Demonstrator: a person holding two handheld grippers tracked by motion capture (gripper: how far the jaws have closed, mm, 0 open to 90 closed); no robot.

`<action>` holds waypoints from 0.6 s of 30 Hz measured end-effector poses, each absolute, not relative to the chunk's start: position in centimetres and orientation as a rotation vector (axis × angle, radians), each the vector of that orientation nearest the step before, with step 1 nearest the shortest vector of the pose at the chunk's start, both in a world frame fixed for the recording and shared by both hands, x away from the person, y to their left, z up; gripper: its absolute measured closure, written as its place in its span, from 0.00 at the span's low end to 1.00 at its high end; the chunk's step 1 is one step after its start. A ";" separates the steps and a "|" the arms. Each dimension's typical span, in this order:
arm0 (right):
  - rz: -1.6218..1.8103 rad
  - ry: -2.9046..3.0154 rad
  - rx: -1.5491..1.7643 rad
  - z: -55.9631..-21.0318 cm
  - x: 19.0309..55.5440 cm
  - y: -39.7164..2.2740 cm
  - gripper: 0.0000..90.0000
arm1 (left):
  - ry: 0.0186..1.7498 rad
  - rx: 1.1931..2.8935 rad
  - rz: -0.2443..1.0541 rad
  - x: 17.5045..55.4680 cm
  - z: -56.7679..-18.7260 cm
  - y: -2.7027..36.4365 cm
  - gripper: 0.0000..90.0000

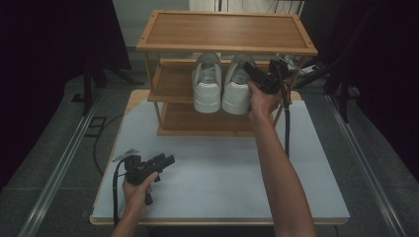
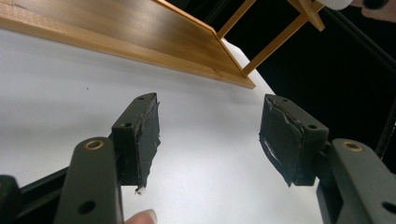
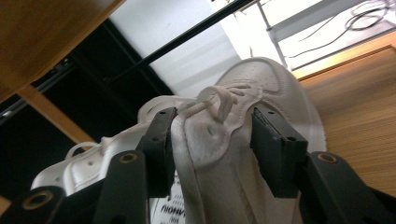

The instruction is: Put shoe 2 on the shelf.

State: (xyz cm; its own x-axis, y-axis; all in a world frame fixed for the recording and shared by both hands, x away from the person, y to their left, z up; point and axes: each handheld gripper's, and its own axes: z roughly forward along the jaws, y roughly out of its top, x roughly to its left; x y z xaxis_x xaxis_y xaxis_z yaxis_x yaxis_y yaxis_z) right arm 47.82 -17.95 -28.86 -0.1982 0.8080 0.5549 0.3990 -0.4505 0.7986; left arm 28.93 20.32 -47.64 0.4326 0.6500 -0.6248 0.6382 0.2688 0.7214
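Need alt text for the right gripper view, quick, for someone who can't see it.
The right hand-held gripper has its jaws open around the tongue of a white sneaker, which sits on a wooden shelf. A second white sneaker lies to the left, with a wooden board overhead.

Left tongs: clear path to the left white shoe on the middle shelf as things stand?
Probably yes. The left tongs sit open over the white table, and nothing lies between them and the left shoe. The right tongs are at the right shoe, so the neighbouring side is tight.
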 end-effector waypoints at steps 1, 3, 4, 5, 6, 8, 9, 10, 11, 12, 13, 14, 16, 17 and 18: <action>1.703 1.417 1.729 -28.8 47.7 -18.2 0.56 | 1.239 1.406 0.012 28.9 -47.7 20.3 0.42; 1.713 1.438 1.706 -28.7 47.5 -18.4 0.56 | 1.239 1.408 0.010 28.9 -47.7 20.2 0.42; 1.713 1.446 1.706 -28.7 47.3 -18.5 0.56 | 1.239 1.408 0.011 28.9 -47.7 20.1 0.42; 1.724 1.444 1.693 -28.7 47.2 -18.5 0.56 | 1.239 1.407 0.011 28.9 -47.7 20.1 0.42; 1.724 1.444 1.693 -28.7 47.2 -18.5 0.56 | 1.239 1.407 0.011 28.9 -47.7 20.1 0.42; 1.717 1.484 1.660 -28.8 46.5 -18.7 0.55 | 1.241 1.412 0.014 29.0 -47.7 20.0 0.42; 1.714 1.495 1.645 -28.9 46.3 -18.8 0.55 | 1.239 1.415 0.016 29.0 -47.7 20.0 0.42; 1.714 1.504 1.632 -28.9 46.0 -18.9 0.55 | 1.240 1.415 0.017 29.0 -47.7 20.0 0.42; 1.711 1.518 1.620 -28.9 45.8 -19.0 0.54 | 1.241 1.415 0.015 29.0 -47.7 20.1 0.42; 1.709 1.526 1.608 -28.9 45.6 -19.1 0.54 | 1.241 1.415 0.015 29.0 -47.7 20.1 0.42; 1.718 1.533 1.609 -28.8 45.3 -19.2 0.54 | 1.242 1.415 0.015 29.0 -47.7 20.1 0.42; 1.714 1.541 1.595 -28.8 45.1 -19.4 0.53 | 1.242 1.415 0.016 29.0 -47.7 20.1 0.42; 1.717 1.548 1.578 -28.8 44.6 -19.6 0.53 | 1.242 1.413 0.017 29.0 -47.7 20.1 0.42; 1.712 1.563 1.562 -28.7 44.3 -19.7 0.53 | 1.243 1.412 0.017 29.0 -47.6 20.1 0.42; 1.714 1.570 1.555 -28.6 44.0 -19.7 0.52 | 1.243 1.412 0.017 29.0 -47.6 20.1 0.42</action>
State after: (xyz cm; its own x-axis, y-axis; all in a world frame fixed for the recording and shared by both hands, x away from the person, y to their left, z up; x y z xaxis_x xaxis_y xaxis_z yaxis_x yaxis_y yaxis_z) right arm 43.99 -19.73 -28.64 -0.3412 0.8129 0.4721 0.3991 -0.3294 0.8557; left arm 28.96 20.12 -47.64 0.4303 0.6560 -0.6200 0.6387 0.2641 0.7227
